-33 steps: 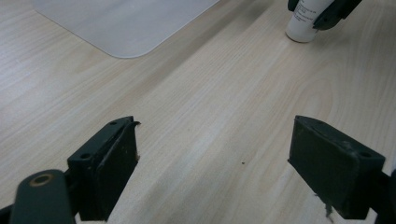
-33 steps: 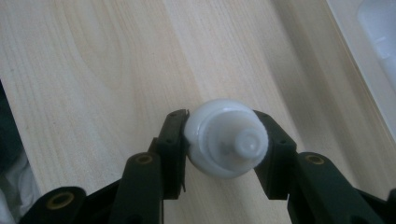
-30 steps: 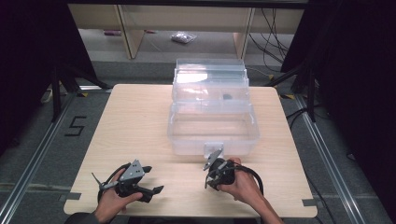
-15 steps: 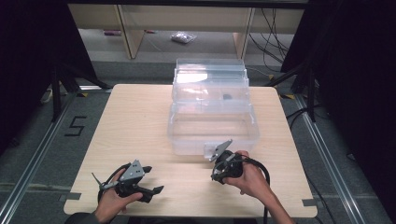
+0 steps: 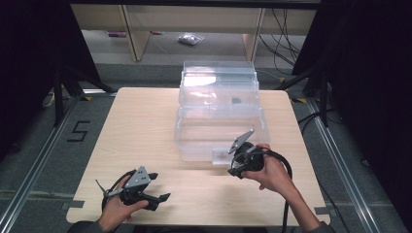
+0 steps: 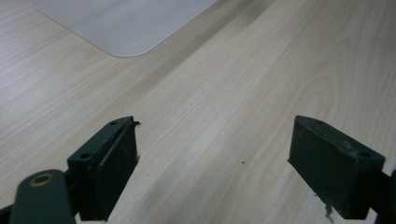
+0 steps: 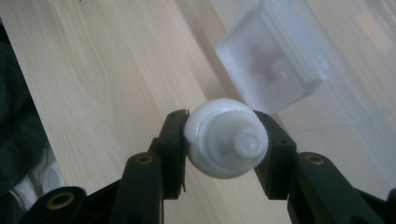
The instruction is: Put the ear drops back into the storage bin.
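Gripping a blurred white bottle (image 7: 226, 138), the right hand-held gripper (image 7: 223, 140); left hand-held gripper (image 6: 212, 163) open.

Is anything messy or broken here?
Nothing looks spilled or broken. The clear plastic box sits open on the table. The right gripper is shut on a small white bottle near the box's front latch. The left gripper is open over bare wood.
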A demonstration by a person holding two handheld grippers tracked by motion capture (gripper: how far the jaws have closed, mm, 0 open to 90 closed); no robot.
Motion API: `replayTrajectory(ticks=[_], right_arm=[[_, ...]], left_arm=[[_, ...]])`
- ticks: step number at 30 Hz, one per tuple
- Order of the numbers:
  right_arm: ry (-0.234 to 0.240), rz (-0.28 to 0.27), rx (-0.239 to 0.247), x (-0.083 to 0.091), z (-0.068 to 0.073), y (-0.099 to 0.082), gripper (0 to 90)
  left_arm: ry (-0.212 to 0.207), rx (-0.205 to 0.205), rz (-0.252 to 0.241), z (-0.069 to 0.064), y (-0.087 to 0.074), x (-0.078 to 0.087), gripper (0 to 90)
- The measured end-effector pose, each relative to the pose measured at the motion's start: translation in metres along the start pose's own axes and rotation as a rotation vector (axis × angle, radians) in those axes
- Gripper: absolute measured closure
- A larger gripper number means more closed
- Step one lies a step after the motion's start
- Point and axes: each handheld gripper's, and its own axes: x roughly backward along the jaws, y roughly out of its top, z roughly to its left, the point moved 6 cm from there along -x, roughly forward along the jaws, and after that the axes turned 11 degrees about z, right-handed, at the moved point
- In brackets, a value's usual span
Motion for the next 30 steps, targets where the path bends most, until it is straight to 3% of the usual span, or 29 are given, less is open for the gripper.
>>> replayTrajectory(ticks=[6, 11, 12, 14, 18, 20, 21, 24, 30], right_arm=[[-0.011, 0.003, -0.038, 0.016, -0.01, -0.001, 60.0], [-0.024, 0.012, -0.044, 0.031, -0.019, -0.002, 60.0], [-0.026, 0.01, -0.024, 0.033, -0.022, -0.001, 60.0], [-0.035, 0.017, -0.056, 0.039, -0.025, -0.002, 60.0], [-0.039, 0.012, -0.061, 0.048, -0.032, 0.0, 60.0], [-0.046, 0.003, -0.05, 0.051, -0.037, 0.001, 60.0], [-0.036, 0.008, -0.071, 0.053, -0.037, 0.001, 60.0], [-0.057, 0.017, -0.079, 0.056, -0.045, 0.002, 60.0], [-0.048, 0.036, -0.109, 0.059, -0.059, 0.003, 60.0]], left_arm=[[0.0, 0.001, 0.0, 0.0, 0.0, 0.0, 14.8], [0.01, -0.016, 0.014, 0.002, -0.001, 0.001, 14.8], [0.009, -0.013, 0.011, 0.002, -0.001, 0.0, 14.8], [0.001, 0.001, 0.0, 0.0, 0.0, 0.0, 14.8], [0.005, -0.006, 0.007, 0.001, 0.0, 0.0, 14.8], [0.001, 0.001, -0.001, 0.0, 0.0, 0.0, 14.8], [0.001, 0.001, -0.001, 0.0, 0.0, 0.0, 14.8], [0.004, -0.005, 0.004, 0.001, 0.0, 0.0, 14.8], [0.0, -0.005, -0.001, 0.001, 0.0, 0.0, 14.8]])
